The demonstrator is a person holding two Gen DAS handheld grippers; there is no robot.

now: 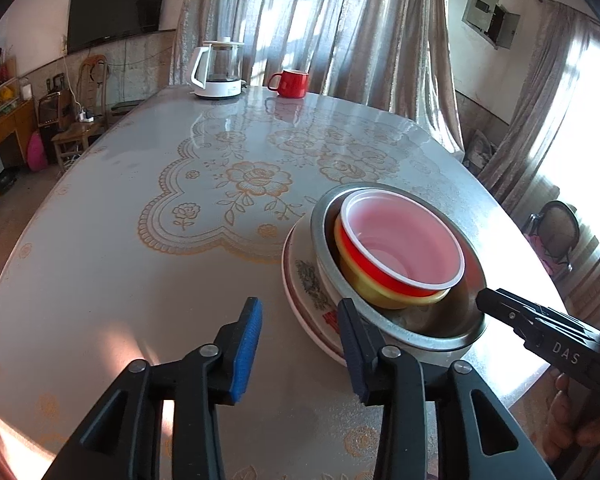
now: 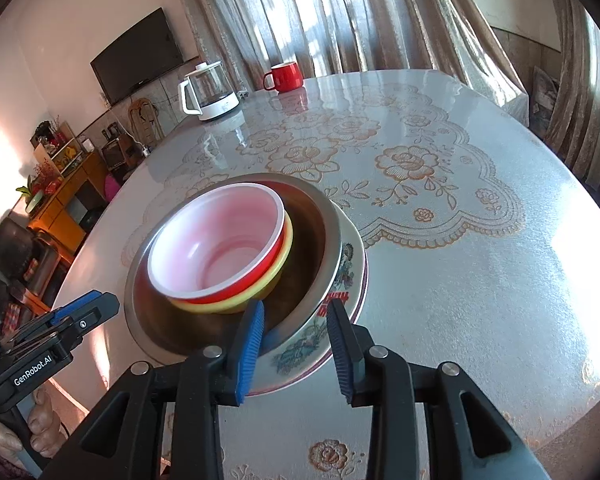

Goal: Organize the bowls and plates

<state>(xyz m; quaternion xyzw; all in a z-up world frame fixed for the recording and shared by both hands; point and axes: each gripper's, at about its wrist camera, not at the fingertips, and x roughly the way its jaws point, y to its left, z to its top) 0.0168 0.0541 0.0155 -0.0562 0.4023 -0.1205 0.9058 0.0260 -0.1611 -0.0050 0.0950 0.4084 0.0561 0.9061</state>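
A stack stands on the flowered table [image 1: 140,280]: a patterned plate [image 1: 304,280] at the bottom, a metal bowl [image 1: 324,208] on it, then a yellow bowl [image 1: 380,296] with a red bowl [image 1: 400,236] nested on top. My left gripper [image 1: 299,312] is open, its right finger in front of the plate's near-left rim, nothing pressed between the pads. In the right wrist view my right gripper [image 2: 296,308] is open. It straddles the near rim of the metal bowl [image 2: 172,332] and the plate [image 2: 304,348] without pressing on them. The red bowl [image 2: 220,248] sits tilted in the yellow bowl [image 2: 276,272].
A white-based glass kettle [image 1: 218,68] and a red mug [image 1: 292,83] stand at the table's far edge before the curtains. A chair [image 1: 556,232] stands beyond the table's right edge. A person's hand [image 2: 40,420] holds the left gripper's handle at the near left.
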